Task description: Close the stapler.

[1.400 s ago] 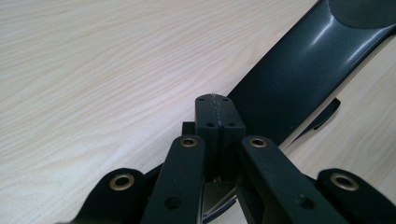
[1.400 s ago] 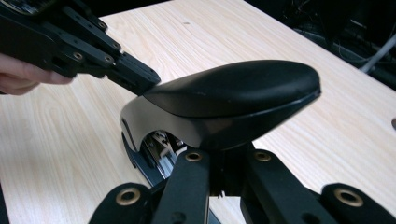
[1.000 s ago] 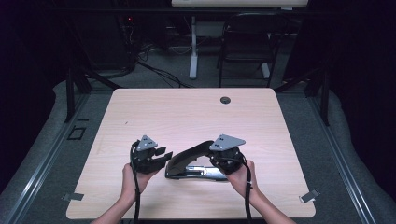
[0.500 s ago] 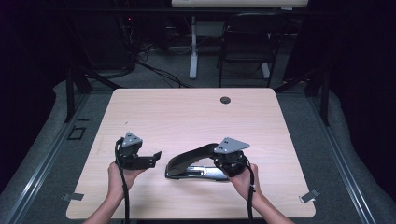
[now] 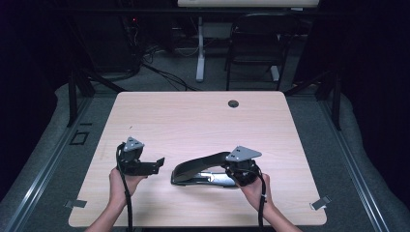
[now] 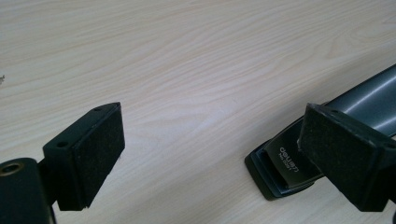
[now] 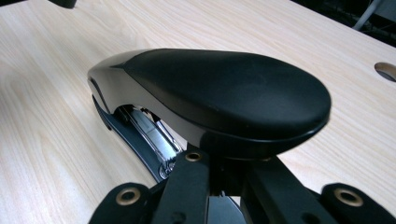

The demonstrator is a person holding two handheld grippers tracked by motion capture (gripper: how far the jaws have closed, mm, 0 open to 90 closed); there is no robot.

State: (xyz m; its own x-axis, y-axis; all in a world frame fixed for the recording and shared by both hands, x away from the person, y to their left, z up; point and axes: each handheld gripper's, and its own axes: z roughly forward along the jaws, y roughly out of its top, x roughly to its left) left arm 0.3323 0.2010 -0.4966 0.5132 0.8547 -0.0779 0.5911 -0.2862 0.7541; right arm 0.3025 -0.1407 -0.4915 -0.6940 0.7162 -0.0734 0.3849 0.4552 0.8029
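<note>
High view: low in the frame, the black stapler (image 5: 203, 169) is being steadied on the tabletop (image 5: 193, 121) by the clenched right tongs (image 5: 231, 173), while the left tongs (image 5: 157, 165), just opened, are being kept released beside its nose.

My left gripper (image 5: 157, 165) sits low near the front left of the tabletop (image 5: 193, 116), its fingers (image 6: 88, 154) just opened wide with nothing between them. My right gripper (image 5: 229, 173), toward the front right, has its fingers closed tight. Both forearms reach in from the front edge.

stapler (image 5: 200, 170) on table (image 5: 193, 116); left gripper (image 5: 153, 166) just left; right gripper (image 5: 231, 170) at its rear
</note>
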